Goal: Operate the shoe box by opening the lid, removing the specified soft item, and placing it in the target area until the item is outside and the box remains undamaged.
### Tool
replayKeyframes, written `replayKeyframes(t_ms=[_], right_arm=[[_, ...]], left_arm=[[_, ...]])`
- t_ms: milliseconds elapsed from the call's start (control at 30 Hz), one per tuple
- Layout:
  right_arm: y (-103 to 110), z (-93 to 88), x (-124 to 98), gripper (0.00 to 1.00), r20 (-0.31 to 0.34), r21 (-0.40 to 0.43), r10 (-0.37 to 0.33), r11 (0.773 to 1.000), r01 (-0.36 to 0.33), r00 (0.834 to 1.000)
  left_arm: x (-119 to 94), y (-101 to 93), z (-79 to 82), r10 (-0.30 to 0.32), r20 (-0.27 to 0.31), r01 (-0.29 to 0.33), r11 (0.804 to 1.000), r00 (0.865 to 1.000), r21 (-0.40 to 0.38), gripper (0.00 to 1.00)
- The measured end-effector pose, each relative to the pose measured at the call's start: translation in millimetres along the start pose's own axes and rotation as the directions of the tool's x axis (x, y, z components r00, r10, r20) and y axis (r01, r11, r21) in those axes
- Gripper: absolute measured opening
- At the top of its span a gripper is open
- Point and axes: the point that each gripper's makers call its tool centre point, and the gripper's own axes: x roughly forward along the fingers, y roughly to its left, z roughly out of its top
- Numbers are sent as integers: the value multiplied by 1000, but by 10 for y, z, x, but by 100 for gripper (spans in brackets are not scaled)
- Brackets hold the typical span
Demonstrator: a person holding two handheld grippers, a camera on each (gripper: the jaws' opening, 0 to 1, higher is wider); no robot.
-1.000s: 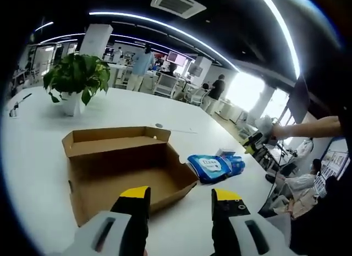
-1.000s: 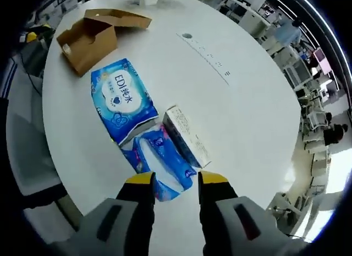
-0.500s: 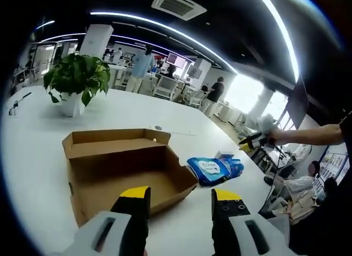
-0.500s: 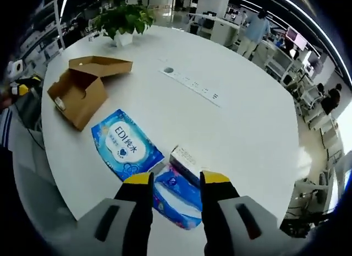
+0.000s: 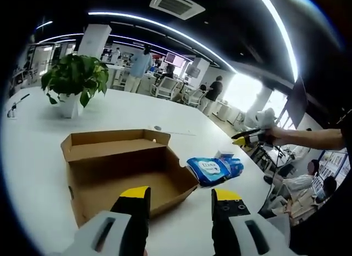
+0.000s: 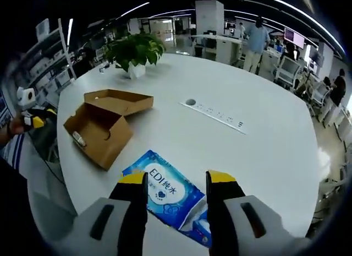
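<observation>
One open, empty shoe box (image 5: 124,165) sits just ahead of the left gripper (image 5: 180,196), whose jaws are parted. One blue wipes pack (image 6: 168,189) lies beneath the right gripper (image 6: 177,180), also parted, holding nothing. One potted plant (image 5: 74,80) stands beyond.

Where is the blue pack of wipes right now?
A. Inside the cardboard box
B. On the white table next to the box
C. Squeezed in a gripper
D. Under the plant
B: the blue pack of wipes lies flat on the white table beside the open, empty cardboard box, with no gripper touching it.
</observation>
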Motion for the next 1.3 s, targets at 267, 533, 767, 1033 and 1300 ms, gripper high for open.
replayKeyframes(t_ms=[267,533,767,1033,1300], right_arm=[[211,200,58,40,83,46,27,998,-31,996],[618,293,85,43,116,4,111,994,-112,987],[891,407,164,42,152,-2,148,989,-149,977],[1251,499,285,41,171,-16,202,979,-202,964],[1623,529,275,40,190,-32,250,968,-248,949]], left_arm=[[2,33,-13,-7,-4,7,1000,1000,0,45],[-14,102,-49,-10,-12,10,1000,1000,-3,45],[4,93,-45,-26,-21,26,1000,999,5,45],[-14,194,-27,-27,-31,27,1000,999,14,45],[-41,364,-100,-11,-78,16,998,997,59,45]])
